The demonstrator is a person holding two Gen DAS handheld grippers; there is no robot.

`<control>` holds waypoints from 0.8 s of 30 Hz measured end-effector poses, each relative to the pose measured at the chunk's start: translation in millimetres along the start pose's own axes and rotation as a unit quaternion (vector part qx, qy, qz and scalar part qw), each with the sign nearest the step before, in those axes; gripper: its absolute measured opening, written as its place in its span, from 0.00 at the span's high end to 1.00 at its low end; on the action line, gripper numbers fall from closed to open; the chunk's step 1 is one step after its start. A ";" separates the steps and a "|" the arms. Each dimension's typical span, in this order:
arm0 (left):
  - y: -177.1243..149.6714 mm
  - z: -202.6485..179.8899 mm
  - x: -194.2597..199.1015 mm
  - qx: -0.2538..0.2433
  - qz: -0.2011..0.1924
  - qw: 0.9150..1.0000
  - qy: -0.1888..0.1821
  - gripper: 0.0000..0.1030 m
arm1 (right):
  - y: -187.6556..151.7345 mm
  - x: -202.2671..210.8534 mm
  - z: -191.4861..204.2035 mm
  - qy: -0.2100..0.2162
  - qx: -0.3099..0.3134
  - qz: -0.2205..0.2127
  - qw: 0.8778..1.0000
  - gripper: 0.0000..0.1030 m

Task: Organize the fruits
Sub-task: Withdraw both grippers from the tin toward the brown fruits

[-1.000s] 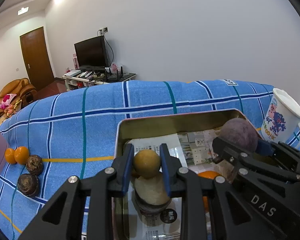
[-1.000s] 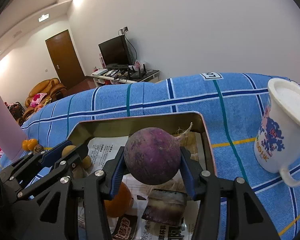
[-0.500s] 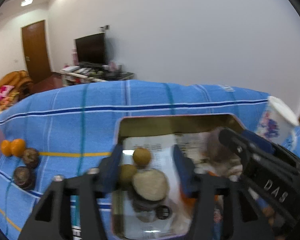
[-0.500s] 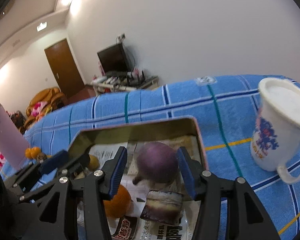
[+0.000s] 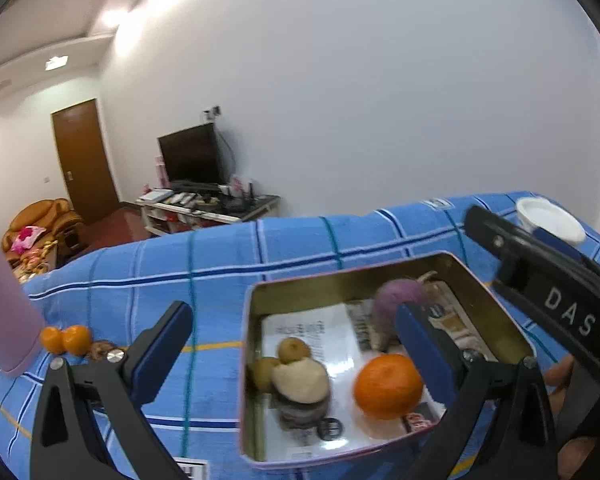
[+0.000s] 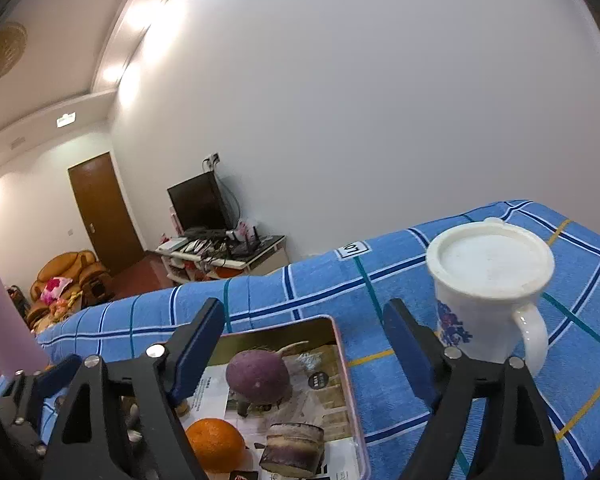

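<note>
A gold metal tin lined with printed paper sits on the blue checked cloth. In it lie two small brown-green fruits, a cut brown piece, an orange and a round purple root. My left gripper hangs above the tin's left half, its jaws opening wide, nothing pressed between them. My right gripper hovers over the tin's far right part with its jaws opening. The purple root rests free on the paper below it, near the orange.
A white lidded mug stands right of the tin, close to my right gripper's right finger. Left of the tin on the cloth lie two small oranges and a brown fruit beside a pink bottle. A hand shows at the lower right.
Both grippers have opened. The left let go of the small brown-green fruit and the right let go of the purple root; both now lie in the tin. Both grippers rose and drew back.
</note>
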State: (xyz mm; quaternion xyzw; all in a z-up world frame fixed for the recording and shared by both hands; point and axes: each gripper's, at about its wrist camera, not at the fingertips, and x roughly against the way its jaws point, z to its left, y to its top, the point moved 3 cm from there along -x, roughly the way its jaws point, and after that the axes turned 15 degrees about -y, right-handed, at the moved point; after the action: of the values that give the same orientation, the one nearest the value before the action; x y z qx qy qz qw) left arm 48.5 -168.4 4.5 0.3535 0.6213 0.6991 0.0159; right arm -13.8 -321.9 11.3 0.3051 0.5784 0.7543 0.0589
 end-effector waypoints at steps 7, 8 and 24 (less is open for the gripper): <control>-2.5 30.1 19.5 0.017 -0.037 0.997 0.068 0.00 | -4.2 20.4 19.4 -0.023 0.060 -0.069 0.996 0.19; -3.8 36.1 21.6 0.024 -0.041 0.996 0.078 0.00 | -4.5 23.1 21.8 -0.026 0.067 -0.075 0.995 0.19; -25.5 61.8 39.6 0.047 -0.039 0.991 0.116 0.00 | -13.1 40.8 22.3 0.010 0.044 -0.062 0.997 0.19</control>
State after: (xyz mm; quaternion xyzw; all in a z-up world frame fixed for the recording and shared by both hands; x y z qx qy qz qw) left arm 39.9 -91.3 -0.5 0.2461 0.6643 0.7043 -0.0459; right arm -38.4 -281.0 18.6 0.2636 0.6292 0.7260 0.0862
